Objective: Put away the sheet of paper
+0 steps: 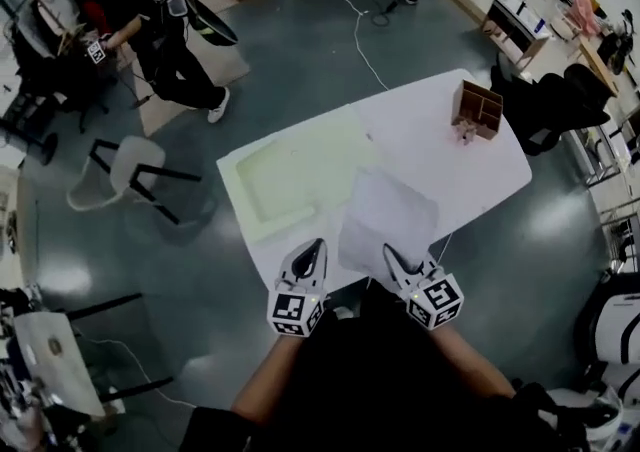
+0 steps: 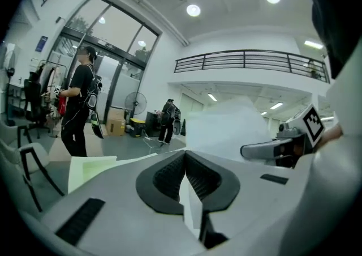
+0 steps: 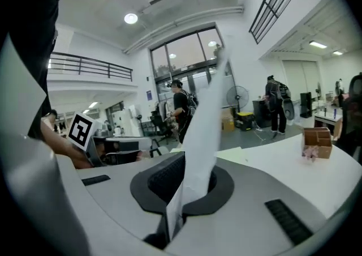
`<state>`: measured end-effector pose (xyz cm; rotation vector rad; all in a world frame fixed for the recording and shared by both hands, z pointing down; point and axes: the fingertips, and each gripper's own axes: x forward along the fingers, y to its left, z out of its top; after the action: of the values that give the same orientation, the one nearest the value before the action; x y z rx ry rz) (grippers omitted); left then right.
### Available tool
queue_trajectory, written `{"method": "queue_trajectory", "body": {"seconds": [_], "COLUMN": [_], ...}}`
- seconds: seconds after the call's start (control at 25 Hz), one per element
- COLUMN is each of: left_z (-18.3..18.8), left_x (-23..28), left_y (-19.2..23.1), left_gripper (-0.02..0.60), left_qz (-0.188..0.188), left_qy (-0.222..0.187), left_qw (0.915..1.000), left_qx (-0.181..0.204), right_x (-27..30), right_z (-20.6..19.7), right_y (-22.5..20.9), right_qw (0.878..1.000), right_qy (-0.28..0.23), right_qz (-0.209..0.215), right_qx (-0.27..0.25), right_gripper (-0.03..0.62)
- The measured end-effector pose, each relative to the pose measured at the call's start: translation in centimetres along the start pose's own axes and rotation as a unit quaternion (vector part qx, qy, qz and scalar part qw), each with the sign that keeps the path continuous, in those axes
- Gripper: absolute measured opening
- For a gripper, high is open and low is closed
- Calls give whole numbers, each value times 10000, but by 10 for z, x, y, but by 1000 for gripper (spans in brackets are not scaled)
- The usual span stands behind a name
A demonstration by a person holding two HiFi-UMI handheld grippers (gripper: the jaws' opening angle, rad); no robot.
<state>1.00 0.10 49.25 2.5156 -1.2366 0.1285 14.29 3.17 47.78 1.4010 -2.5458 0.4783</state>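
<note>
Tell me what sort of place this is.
Probably a large lab or workshop hall: a white table on a bare grey floor with a loose cable, benches crowded with gear along the wall, and a railed mezzanine above glass doors.

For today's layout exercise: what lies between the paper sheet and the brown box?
Just bare table between paper sheet and brown box, in the head view.

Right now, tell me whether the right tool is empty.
No, the right tool is shut on the sheet of paper, which stands up from between its jaws.
</note>
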Motion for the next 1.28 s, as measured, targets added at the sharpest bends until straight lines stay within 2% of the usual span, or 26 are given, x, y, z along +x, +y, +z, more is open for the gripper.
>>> {"method": "queue_trajectory", "body": {"seconds": [0.16, 0.4, 0.72, 1.28], "left_z": [10, 21, 16, 15], "left_x": [16, 37, 48, 92], "left_y": [19, 34, 44, 27], "left_gripper": [3, 3, 3, 3], "left_qz": [498, 1209, 1767, 2337], "left_qy": [-68, -177, -62, 117], "left_qw": [9987, 9924, 9836, 9716], "left_qx": [-9, -159, -343, -351], "right_x": [32, 63, 92, 145], "right_z": [14, 15, 24, 27], "right_y": [-12, -37, -78, -134], "right_qw": [9983, 9909, 9876, 9764], "right_qy": [23, 287, 350, 529], "right_qz": [572, 1303, 1529, 2037], "right_qx": [-69, -166, 61, 478], "right_gripper": [-2, -2, -2, -2]}}
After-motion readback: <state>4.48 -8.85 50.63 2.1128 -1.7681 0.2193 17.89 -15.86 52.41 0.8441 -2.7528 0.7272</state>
